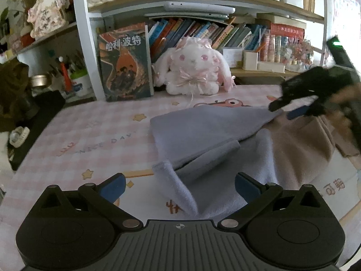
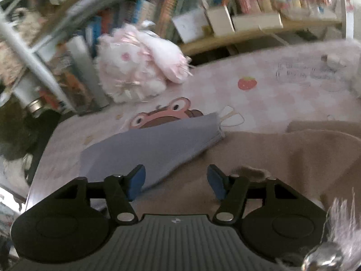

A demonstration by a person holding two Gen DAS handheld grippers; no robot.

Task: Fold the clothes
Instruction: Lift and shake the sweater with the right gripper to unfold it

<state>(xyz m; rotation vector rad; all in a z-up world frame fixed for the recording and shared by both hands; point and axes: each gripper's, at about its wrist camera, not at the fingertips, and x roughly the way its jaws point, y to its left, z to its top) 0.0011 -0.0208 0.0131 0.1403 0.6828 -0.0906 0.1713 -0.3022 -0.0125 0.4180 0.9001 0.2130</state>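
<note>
A lavender fleece cloth [image 1: 203,133] lies partly folded on the pink checked desk mat [image 1: 79,140], its near corner curled up between my left fingers. A tan garment [image 1: 300,144] lies beside it on the right. My left gripper [image 1: 179,188] is open, low over the cloth's near edge. My right gripper [image 1: 291,109] shows in the left wrist view at the cloth's far right corner, blurred. In the right wrist view my right gripper [image 2: 176,181] is open, above the lavender cloth [image 2: 153,149] and the tan garment [image 2: 282,158], holding nothing.
A white and pink plush rabbit [image 1: 194,67] and an upright book [image 1: 125,65] stand at the back of the desk under shelves of books [image 1: 203,31]. A black object [image 1: 42,113] and pen cups [image 1: 76,76] sit at the left edge.
</note>
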